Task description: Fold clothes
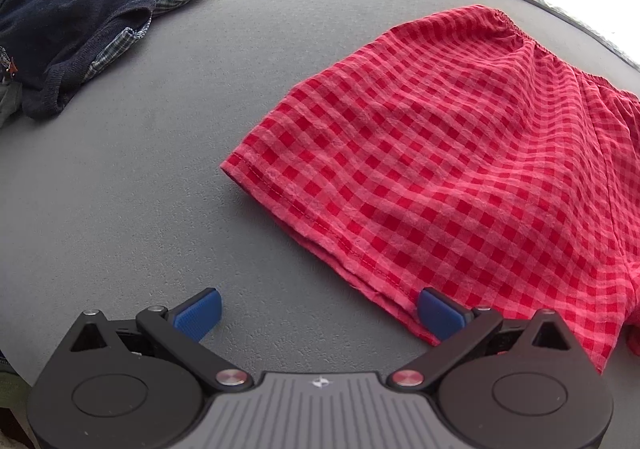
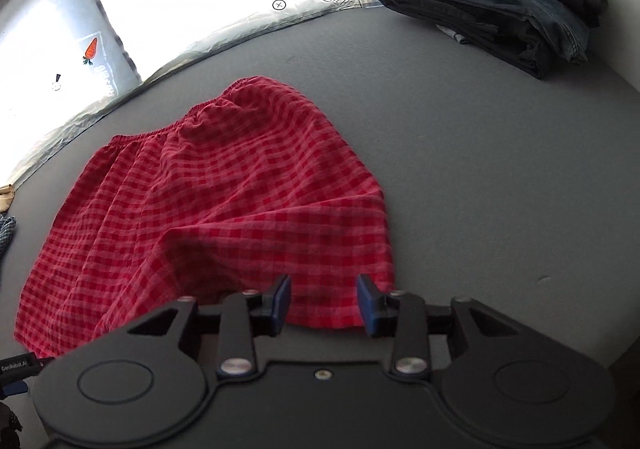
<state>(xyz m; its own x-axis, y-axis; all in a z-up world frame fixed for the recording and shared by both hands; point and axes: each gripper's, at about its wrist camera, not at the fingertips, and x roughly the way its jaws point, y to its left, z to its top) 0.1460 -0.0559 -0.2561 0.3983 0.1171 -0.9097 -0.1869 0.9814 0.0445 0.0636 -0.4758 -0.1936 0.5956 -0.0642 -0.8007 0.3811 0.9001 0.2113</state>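
We see the left tool [image 1: 320, 315] wide open beside the red checked shorts' [image 1: 460, 169] hem; right tool [image 2: 324, 305] half open, straddling that hem, gripping nothing.

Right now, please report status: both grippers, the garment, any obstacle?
Left gripper open, at hem. Right gripper open, at other hem corner. Red checked shorts flat on grey table, unfolded. Dark clothes pile off to side, not blocking.

The left gripper [image 1: 320, 315] is held low with its jaws spread wide, the blue pads [image 1: 199, 314] well apart and nothing between them. The right gripper [image 2: 323, 303] is also low, its jaws parted less widely, pads [image 2: 283, 301] facing each other.
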